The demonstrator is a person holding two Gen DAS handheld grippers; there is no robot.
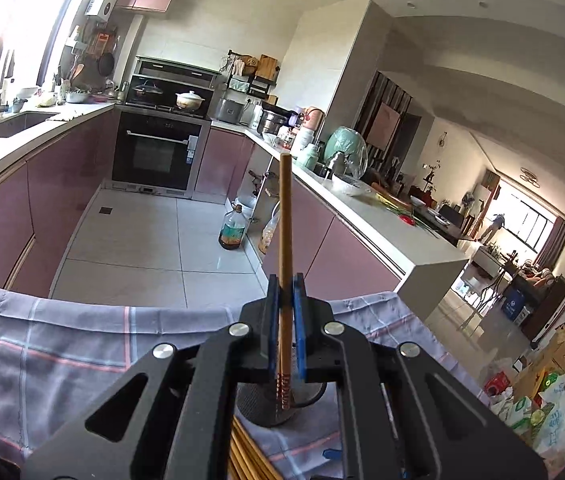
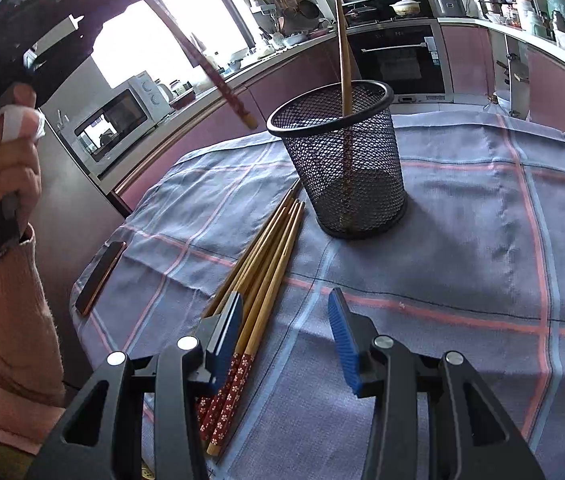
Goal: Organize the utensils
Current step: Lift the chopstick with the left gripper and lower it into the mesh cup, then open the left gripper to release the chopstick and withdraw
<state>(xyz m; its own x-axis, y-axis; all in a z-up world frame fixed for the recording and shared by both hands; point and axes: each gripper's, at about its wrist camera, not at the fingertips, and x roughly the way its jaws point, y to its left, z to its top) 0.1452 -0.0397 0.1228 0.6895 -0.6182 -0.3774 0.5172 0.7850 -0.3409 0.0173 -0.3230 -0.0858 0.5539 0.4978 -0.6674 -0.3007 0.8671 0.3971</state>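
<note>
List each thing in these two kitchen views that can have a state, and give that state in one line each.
Left gripper: jaws shut on a chopstick, raised above the table.
Held chopstick: gripped, patterned end pointing down.
Right gripper: jaws open, holding nothing.
Mesh cup: upright on the cloth, one chopstick inside.
Chopstick in cup: standing, leaning on the rim.
Loose chopsticks: lying bunched on the cloth.
Phone: lying flat.

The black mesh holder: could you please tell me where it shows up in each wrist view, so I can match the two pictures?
Left wrist: the black mesh holder sits at bottom centre, mostly hidden beneath the left gripper, which is shut on a chopstick.
Right wrist: upper centre, standing upright on the cloth, one chopstick inside.
Shared landmark: the plaid tablecloth under the holder; the black oven also shows behind.
</note>
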